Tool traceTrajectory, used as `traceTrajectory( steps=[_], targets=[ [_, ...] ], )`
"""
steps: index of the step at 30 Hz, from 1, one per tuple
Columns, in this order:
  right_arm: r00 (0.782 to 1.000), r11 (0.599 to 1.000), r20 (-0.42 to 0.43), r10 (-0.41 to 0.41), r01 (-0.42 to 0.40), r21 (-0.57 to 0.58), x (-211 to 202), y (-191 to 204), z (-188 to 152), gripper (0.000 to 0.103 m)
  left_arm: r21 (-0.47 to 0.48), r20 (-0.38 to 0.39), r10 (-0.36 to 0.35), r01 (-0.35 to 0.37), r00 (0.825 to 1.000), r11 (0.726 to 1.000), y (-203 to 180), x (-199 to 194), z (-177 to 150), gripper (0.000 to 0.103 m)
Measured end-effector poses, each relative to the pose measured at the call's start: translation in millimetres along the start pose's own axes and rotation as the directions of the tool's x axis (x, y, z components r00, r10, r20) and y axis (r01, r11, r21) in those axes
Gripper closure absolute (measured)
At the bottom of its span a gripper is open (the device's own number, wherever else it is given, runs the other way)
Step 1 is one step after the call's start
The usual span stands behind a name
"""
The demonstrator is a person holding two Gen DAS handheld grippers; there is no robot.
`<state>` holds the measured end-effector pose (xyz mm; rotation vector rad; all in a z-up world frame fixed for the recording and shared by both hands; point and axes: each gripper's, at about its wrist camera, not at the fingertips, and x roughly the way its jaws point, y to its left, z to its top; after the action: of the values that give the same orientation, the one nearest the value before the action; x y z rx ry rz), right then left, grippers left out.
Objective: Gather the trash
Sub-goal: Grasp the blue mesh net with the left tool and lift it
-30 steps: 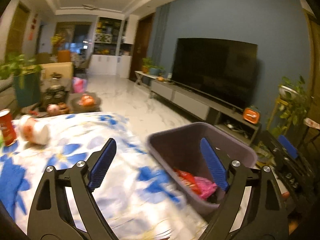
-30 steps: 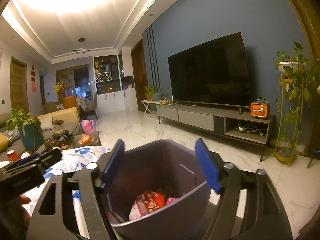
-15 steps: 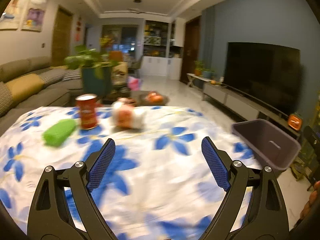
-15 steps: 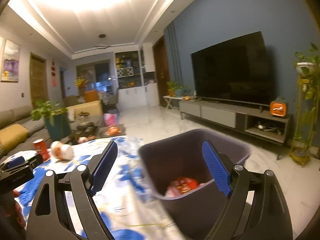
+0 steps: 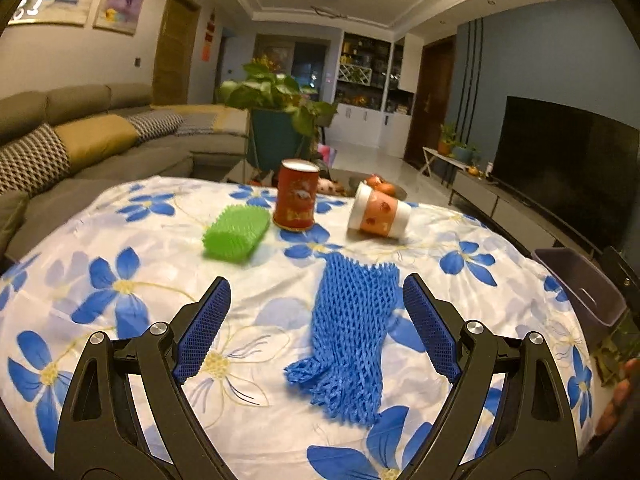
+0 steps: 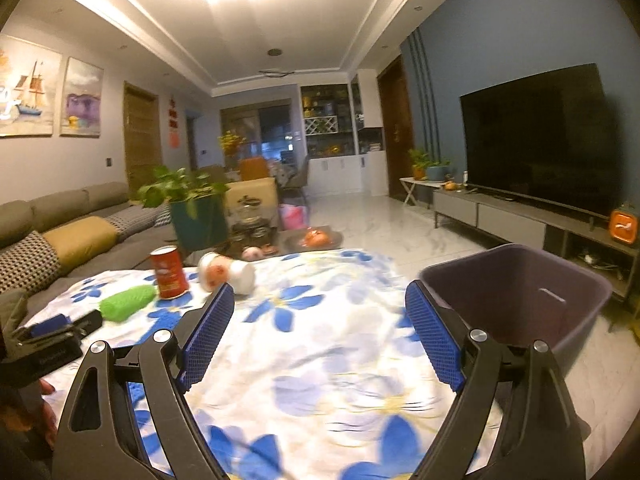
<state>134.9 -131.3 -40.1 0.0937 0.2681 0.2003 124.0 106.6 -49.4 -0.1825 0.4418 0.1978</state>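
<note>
Now the left gripper (image 5: 316,322) gapes empty over a blue foam net (image 5: 352,332) on the flowered cloth (image 5: 120,248); the right gripper (image 6: 320,338), having just widened, holds nothing beside the bin (image 6: 516,300).

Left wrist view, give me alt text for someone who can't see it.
The open left gripper hovers over a blue foam net sleeve lying on a flowered tablecloth. Beyond it sit a green spiky brush, an upright red can and a tipped paper cup, with the trash bin at the table's right edge.
</note>
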Motion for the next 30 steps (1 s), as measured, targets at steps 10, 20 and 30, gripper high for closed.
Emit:
traceTrajectory(
  steps=[10,20,30],
  targets=[
    [1.0,1.0,-0.007,0.026,-0.026,-0.013,9.6,19.1,2.1,0.018,0.037,-0.184,-0.013,0.02,0.983,0.999,-16.0,57.3,-10.4,0.025],
    [0.999,0.999,-0.034,0.043,-0.044,-0.019,19.0,27.4,-1.6,0.018,-0.032,-0.302,-0.076,0.07,0.95,0.997,-3.6,82.5,-19.8,0.086],
    [0.996,0.998,-0.073,0.052,-0.055,-0.037,39.6,42.4,6.5,0.018,-0.094,-0.179,-0.142,0.127,0.973,0.987,10.0,46.0,2.4,0.099]
  ],
)
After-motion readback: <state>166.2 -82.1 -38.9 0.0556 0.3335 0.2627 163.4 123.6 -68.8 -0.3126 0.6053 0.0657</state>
